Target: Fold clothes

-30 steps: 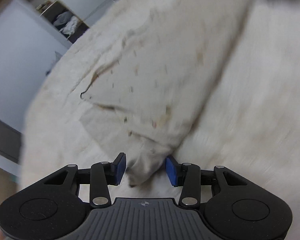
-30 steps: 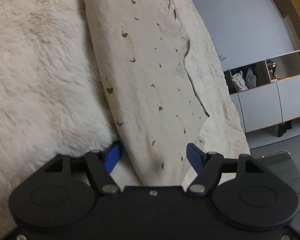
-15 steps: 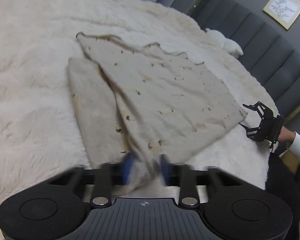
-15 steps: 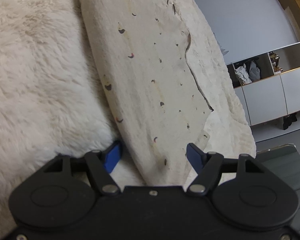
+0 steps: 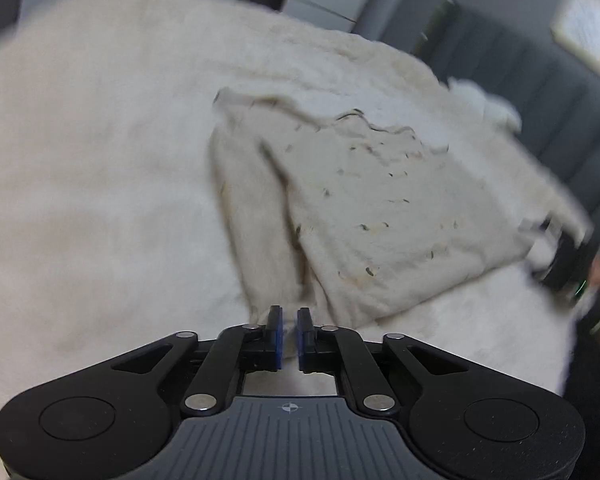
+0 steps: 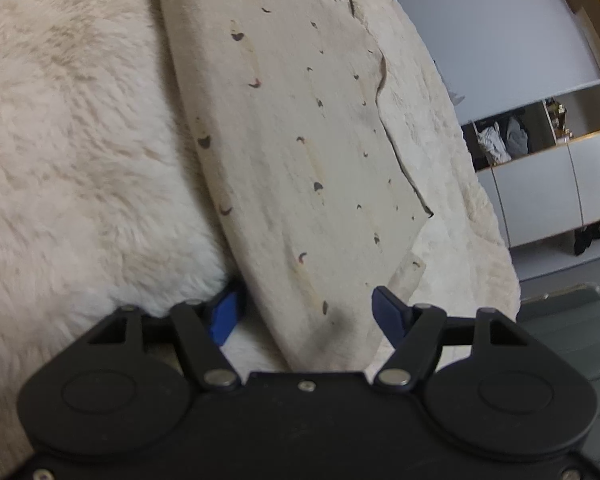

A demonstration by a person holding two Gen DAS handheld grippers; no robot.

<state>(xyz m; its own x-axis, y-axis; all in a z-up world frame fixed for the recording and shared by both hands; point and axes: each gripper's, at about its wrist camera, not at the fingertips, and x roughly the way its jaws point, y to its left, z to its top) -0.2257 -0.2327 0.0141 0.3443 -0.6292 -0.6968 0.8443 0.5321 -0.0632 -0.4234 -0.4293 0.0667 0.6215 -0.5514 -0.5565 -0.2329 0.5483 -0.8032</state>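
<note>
Left wrist view, blurred: left gripper [image 5: 288, 330] above the fluffy cream blanket [image 5: 92, 184], blue pads [image 5: 277, 334] drawn close with only a thin gap, nothing pinched between them. Just ahead, the beige speckled garment [image 5: 364, 216] spread flat on the blanket, its near corner right beyond the fingertips, one strip folded over along its left side. At far right, beside the garment's far corner, the right gripper [image 5: 560, 256], a dark smear. Behind, a grey padded headboard [image 5: 532, 92] and a framed picture [image 5: 584, 32].

Right wrist view: right gripper [image 6: 306, 310] spread wide, straddling the garment's [image 6: 300, 140] near end, cloth lying loose between the blue pads [image 6: 225, 316], not clamped. Blanket [image 6: 72, 160] to the left; white cabinet [image 6: 548, 196] with an open shelf at right
</note>
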